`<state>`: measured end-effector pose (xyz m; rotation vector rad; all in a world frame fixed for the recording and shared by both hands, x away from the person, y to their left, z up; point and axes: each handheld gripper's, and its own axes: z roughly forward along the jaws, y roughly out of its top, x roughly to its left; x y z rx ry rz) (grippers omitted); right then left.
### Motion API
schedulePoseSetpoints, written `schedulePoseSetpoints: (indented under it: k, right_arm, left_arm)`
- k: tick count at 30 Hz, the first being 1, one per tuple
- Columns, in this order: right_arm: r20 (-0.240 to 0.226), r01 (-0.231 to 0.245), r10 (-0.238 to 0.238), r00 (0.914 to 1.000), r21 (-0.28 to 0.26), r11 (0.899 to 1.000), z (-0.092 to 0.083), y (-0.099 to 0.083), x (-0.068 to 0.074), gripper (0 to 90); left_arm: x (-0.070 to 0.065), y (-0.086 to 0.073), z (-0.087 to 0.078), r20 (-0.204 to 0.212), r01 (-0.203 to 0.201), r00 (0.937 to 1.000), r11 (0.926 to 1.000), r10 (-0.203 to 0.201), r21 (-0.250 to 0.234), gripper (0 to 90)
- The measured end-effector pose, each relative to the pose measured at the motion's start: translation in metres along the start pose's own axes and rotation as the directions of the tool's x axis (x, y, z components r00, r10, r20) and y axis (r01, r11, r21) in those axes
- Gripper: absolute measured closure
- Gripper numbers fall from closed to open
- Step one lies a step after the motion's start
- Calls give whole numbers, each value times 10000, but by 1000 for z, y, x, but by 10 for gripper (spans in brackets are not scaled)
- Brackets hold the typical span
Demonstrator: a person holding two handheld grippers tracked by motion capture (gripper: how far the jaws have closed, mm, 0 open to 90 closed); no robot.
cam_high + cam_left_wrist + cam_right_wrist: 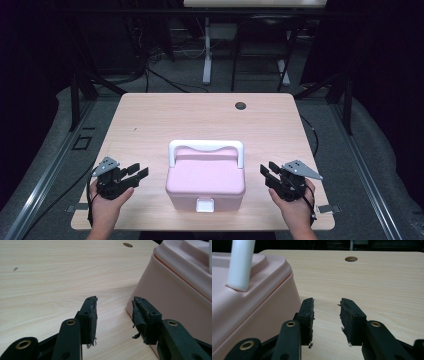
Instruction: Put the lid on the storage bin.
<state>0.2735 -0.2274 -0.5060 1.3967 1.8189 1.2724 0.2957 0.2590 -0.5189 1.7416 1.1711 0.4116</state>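
Observation:
A pink lidded box (pixel 205 182) with a raised white handle (pixel 206 146) and a white front latch (pixel 204 204) stands near the table's front edge, between my two hands. My left gripper (pixel 138 172) rests low to the box's left, open, with bare wood between its jaws; in the left gripper view the left gripper (pixel 114 312) has the box's wall (pixel 175 297) just right of its right jaw. My right gripper (pixel 265 171) sits to the box's right, open and empty; the right gripper view puts the right gripper (pixel 326 312) beside the box (pixel 249 305) and a handle post (pixel 240 262).
The light wooden table (pixel 200 117) has a round cable hole (pixel 241 105) at its far right. Beyond the table stand dark frames, cables and the legs of another desk (pixel 207 55). Metal rails run along the floor on both sides.

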Motion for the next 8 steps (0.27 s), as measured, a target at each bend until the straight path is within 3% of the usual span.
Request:
schedulePoseSetpoints:
  k: [8]
  right_arm:
    - [268,119,-120,9996,40,9999,5,-6,-3,559]
  left_arm:
    - [1,-3,7,-43,28,10000,10000,-28,93,497]
